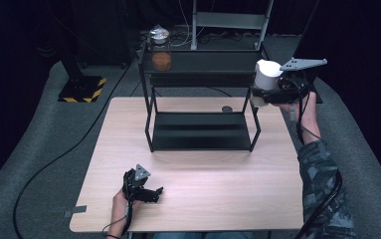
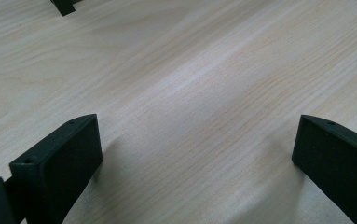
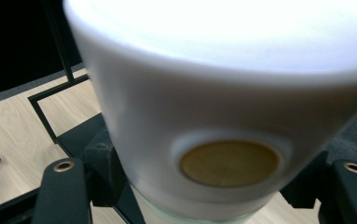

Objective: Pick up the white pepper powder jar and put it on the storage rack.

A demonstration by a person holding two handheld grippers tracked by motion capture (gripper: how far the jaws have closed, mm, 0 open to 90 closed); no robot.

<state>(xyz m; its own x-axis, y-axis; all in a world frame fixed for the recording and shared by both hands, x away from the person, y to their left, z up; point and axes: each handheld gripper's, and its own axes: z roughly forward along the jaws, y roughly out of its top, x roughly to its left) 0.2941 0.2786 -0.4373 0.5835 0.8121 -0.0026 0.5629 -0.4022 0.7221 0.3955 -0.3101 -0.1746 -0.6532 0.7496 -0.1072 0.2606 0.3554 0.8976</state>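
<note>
Your right gripper [image 3: 204,186] clamps a white jar [image 3: 223,107], round tan disc [image 3: 229,163] at five o'clock. A black shelf frame [image 3: 50,105] stands at nine o'clock on the wooden table [image 3: 13,135].

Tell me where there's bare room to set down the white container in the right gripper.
The rack's lower shelf is bare, as is its top shelf right of the jar. The table is free between rack and left gripper. Behind the rack a small disc crowds the strip. The white container hangs by the rack's right post.

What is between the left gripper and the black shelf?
Only bare table, seen in the high view, separates the left gripper from the shelf.
</note>
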